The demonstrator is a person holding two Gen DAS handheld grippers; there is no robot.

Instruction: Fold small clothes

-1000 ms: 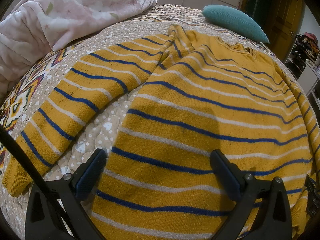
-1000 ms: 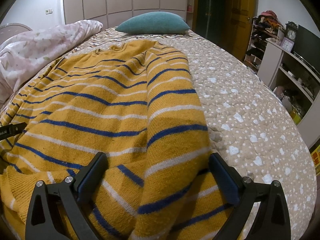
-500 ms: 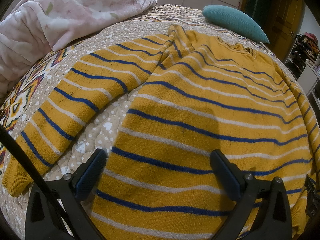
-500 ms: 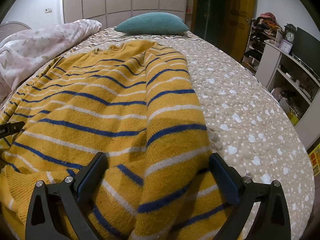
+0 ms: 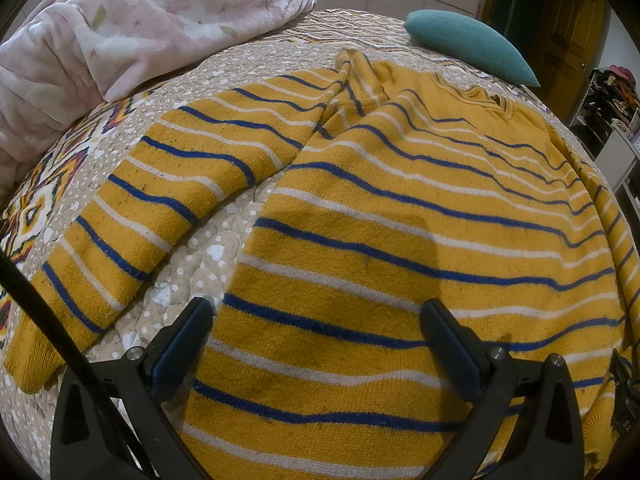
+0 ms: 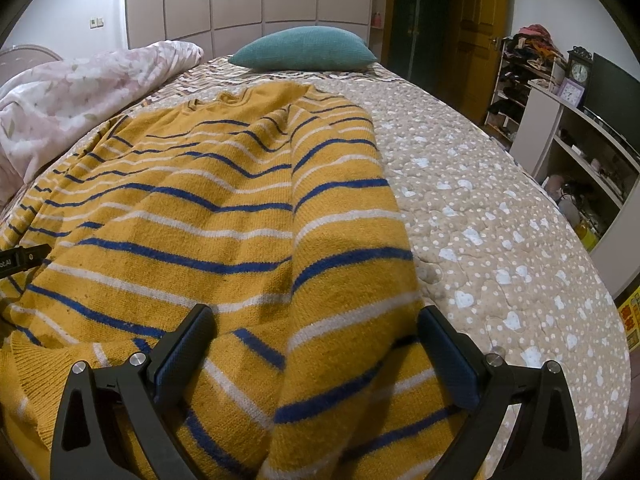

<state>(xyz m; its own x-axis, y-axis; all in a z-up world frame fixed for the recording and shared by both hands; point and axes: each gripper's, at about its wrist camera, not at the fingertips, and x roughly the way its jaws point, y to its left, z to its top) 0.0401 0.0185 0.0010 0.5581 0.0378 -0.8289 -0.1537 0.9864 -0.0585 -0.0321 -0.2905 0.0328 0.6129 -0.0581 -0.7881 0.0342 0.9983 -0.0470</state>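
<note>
One yellow striped sweater point(image 5: 400, 216) lies flat on the bed point(image 6: 480, 200), collar pointing away from both tools. Only the left view shows its outstretched sleeve point(image 5: 152, 216); the right view shows a shelf point(image 6: 580, 152). Left gripper point(image 5: 318, 344) and right gripper point(image 6: 316, 344) are spread wide over the hem, perhaps touching.

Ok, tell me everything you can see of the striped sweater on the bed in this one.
The striped sweater is a mustard-yellow knit with thin blue and white stripes and a ribbed crew neck. It lies spread on the quilted bedspread, collar toward the teal pillow. One sleeve stretches out flat; the other sleeve is folded over the body. The left gripper and right gripper sit open over its lower part, gripping nothing; whether they touch it is unclear.
</note>
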